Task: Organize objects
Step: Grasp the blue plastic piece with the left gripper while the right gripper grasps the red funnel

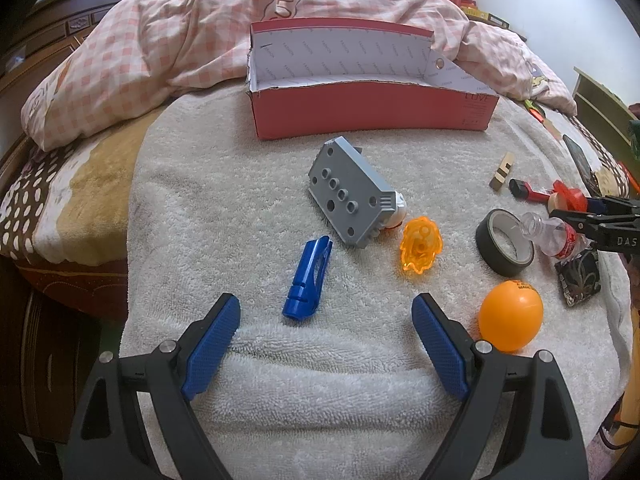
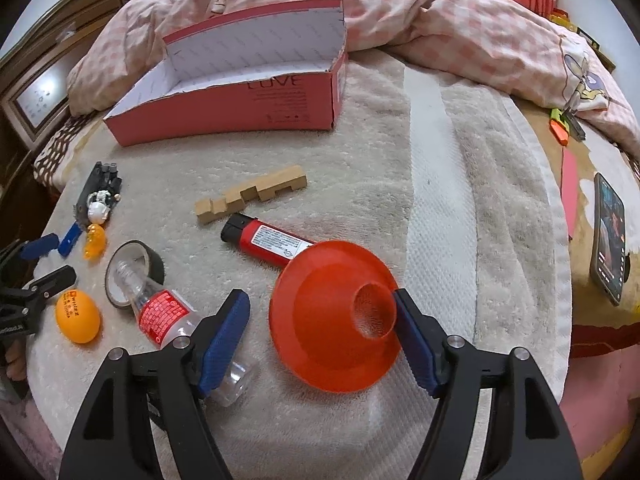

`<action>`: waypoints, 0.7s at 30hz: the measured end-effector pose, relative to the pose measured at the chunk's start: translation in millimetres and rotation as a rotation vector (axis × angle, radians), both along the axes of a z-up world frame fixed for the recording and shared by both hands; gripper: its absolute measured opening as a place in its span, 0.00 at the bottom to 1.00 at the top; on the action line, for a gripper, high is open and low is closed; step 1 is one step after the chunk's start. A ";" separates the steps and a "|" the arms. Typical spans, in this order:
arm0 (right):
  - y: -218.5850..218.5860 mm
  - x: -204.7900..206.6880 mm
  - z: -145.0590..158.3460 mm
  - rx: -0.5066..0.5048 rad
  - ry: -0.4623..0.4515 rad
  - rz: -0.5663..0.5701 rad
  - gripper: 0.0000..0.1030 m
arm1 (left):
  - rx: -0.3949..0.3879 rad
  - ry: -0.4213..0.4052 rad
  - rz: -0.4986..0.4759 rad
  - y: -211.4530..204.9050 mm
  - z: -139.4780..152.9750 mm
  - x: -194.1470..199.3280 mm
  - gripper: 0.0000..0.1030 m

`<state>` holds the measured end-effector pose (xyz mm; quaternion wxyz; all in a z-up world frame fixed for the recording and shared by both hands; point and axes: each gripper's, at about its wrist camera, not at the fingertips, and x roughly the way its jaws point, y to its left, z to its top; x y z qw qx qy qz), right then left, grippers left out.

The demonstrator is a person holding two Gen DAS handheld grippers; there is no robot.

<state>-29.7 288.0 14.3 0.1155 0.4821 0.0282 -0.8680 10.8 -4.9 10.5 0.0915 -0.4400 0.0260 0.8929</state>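
Note:
A red open box stands at the far side of a white towel; it also shows in the right wrist view. My left gripper is open, with a blue plastic part just ahead between its fingers. A grey block and an orange clear piece lie beyond. My right gripper is open around a red cone, its right pad close to the cone's neck. A small bottle lies by its left finger.
An orange ball, a tape roll, a wooden piece and a red lighter lie on the towel. A phone lies at the right. A pink checked quilt is heaped behind the box.

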 end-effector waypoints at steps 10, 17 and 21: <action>9.2 -1.5 2.1 0.007 0.025 0.007 0.72 | -0.045 -0.026 0.038 0.2 -1.1 -4.2 0.86; 5.6 -7.0 -7.1 0.021 0.013 0.027 0.67 | -0.055 -0.041 0.063 -0.3 -2.2 -9.4 0.84; 6.3 -5.1 -6.6 0.021 0.024 0.026 0.67 | -0.060 -0.040 0.062 1.1 -2.5 -8.7 0.84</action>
